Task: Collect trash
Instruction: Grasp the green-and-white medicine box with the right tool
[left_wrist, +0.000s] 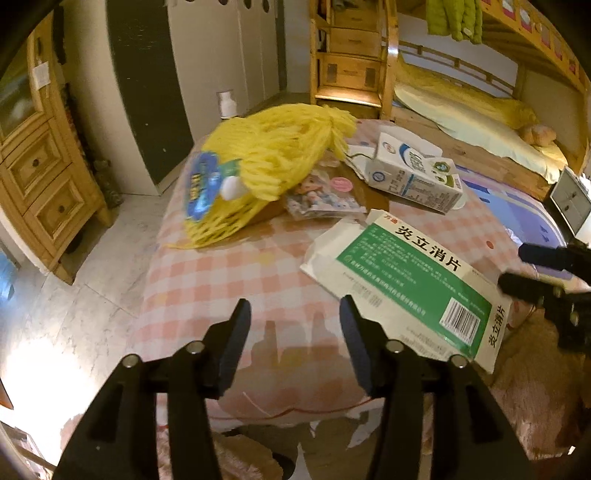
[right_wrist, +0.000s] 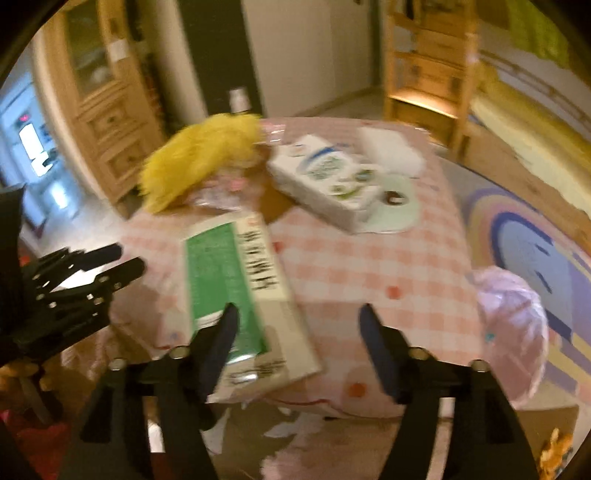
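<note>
We see warm, dim indoor light, fisheye bending and dark corners in both views, motion blur throughout the right wrist view, and floor (left_wrist: 55, 325) glare at eight o'clock.

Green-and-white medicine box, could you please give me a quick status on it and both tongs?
Left tongs open, empty. Right tongs open, empty. Flattened green-and-white cardboard medicine box lying free on pink checked tablecloth. Nothing blocking.

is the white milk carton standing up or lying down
Lying down: the white and blue milk carton rests on its long side on the pink checked tablecloth, printed face up in both views.

On the table (left_wrist: 229, 273), the box (left_wrist: 406, 280) lay nearest; carton (left_wrist: 413, 173) behind it, net bag (left_wrist: 266, 162) left of carton.
</note>
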